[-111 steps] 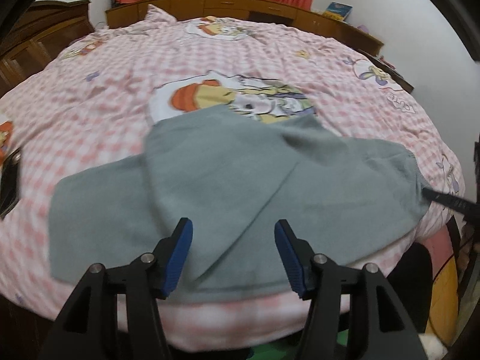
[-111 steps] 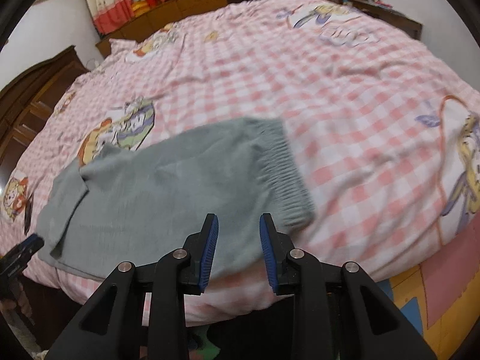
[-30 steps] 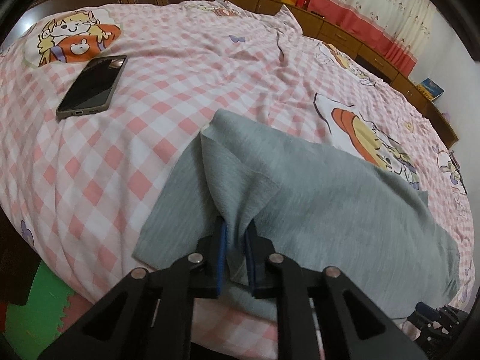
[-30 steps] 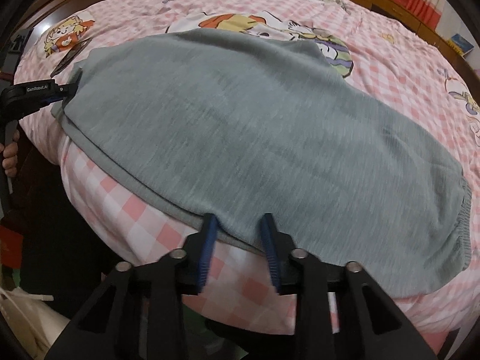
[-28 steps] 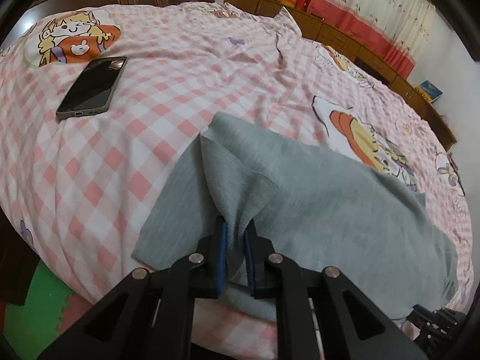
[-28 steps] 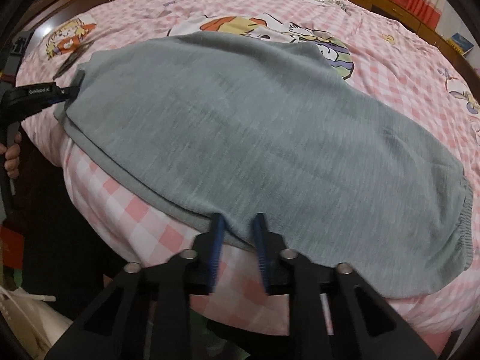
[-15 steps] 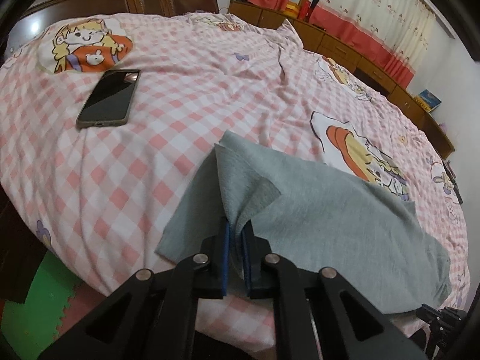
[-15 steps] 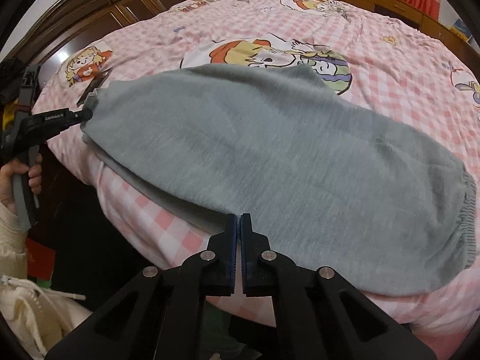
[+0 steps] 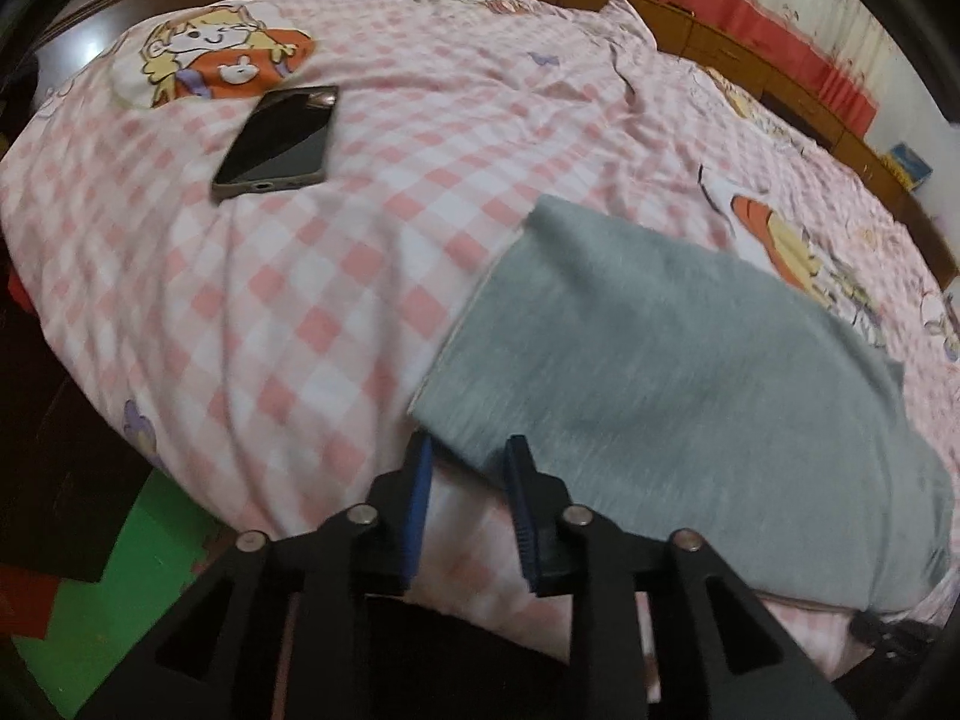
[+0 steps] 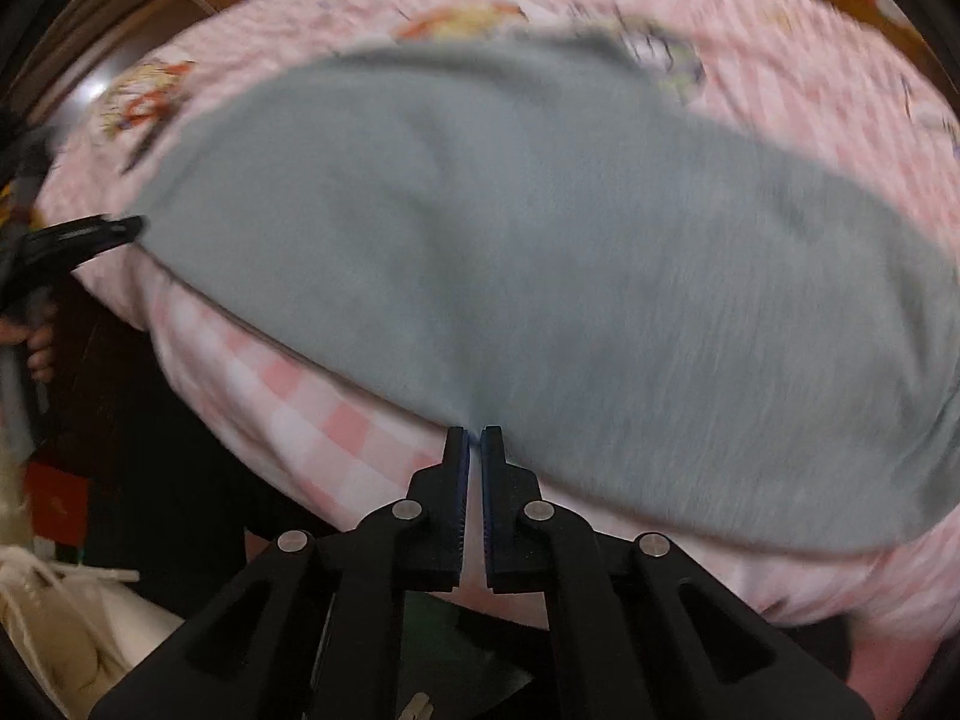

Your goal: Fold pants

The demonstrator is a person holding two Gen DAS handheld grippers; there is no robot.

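The grey pants [image 9: 678,372] lie folded lengthwise on the pink checked bed, near its front edge. My left gripper [image 9: 469,468] is open, with its jaws either side of the near left corner of the pants and nothing held. My right gripper [image 10: 474,441] is shut on the near long edge of the pants [image 10: 540,252]. The left gripper [image 10: 90,237] also shows in the right wrist view at the far left end of the pants. The right wrist view is blurred.
A black phone [image 9: 279,144] lies on the bed [image 9: 270,312] to the left of the pants. Wooden cabinets [image 9: 750,66] and red curtains stand behind the bed. Green and red floor mats [image 9: 102,588] lie below the bed's front edge.
My left gripper has opened and let go of the pants' corner, which now lies flat. My right gripper has closed on the near edge and the view has swung.
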